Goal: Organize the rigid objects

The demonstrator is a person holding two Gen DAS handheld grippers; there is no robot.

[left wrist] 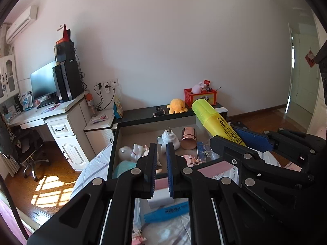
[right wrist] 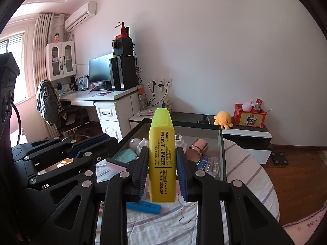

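Note:
My right gripper (right wrist: 161, 170) is shut on a big yellow highlighter (right wrist: 161, 159), cap end up, held above the near edge of a dark-rimmed box (right wrist: 223, 153). In the left wrist view the highlighter (left wrist: 216, 120) slants at the right with the right gripper (left wrist: 241, 143) around it. My left gripper (left wrist: 161, 163) has its jaws a narrow gap apart with nothing between them, above the box's near rim (left wrist: 111, 153). The box holds a white plug (left wrist: 168, 139), a copper cup (left wrist: 188, 138), white figurines (left wrist: 132, 152) and a blue packet (left wrist: 200, 151).
A blue flat box (right wrist: 143, 205) and a pink-edged pad (right wrist: 115, 166) lie on the striped bedding (right wrist: 245, 169) near the box. Behind it a low dark shelf (left wrist: 143, 113) carries a yellow plush (left wrist: 177, 106) and a red crate (left wrist: 200, 97). A desk (left wrist: 40, 112) with a monitor stands left.

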